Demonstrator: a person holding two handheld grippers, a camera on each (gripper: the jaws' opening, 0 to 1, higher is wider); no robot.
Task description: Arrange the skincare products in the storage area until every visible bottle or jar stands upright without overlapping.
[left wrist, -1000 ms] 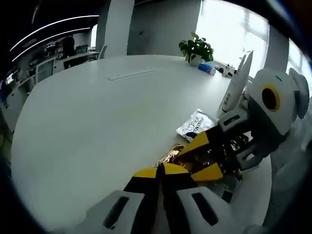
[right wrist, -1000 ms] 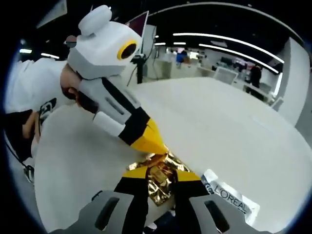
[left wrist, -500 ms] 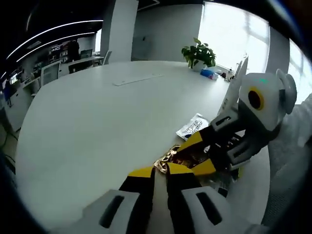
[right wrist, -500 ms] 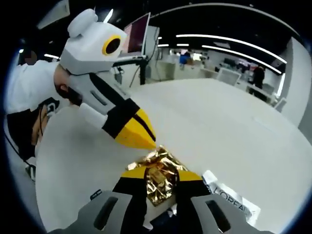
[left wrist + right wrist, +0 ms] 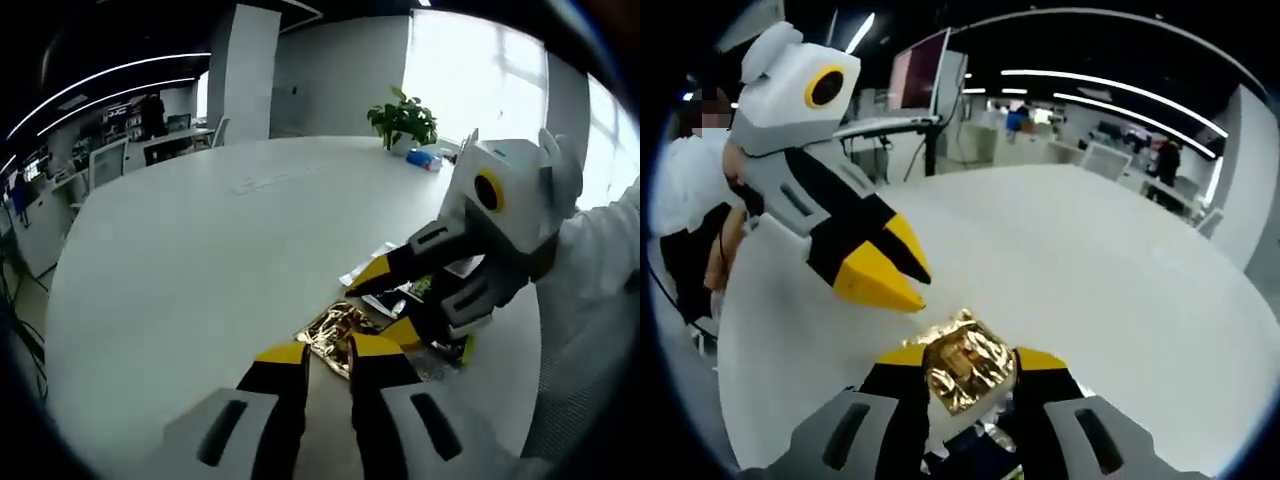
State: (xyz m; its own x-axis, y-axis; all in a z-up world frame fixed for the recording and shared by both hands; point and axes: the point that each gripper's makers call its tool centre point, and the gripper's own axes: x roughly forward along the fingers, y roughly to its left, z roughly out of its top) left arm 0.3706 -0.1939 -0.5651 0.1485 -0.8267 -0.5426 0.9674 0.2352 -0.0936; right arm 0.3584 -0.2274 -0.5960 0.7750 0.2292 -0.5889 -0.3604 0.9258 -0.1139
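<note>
No lettering can be read anywhere here: the white sachet [image 5: 372, 262] on the surface [image 5: 200, 250] shows only a blurred dark smear of print, and the crumpled gold foil packet [image 5: 966, 373] carries no legible words

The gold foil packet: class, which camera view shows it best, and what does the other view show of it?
The right gripper view shows the gold foil packet best: near the lens, held between the right gripper's jaws, its crinkles plain. In the left gripper view the packet is smaller, and the right gripper hides part of it.
</note>
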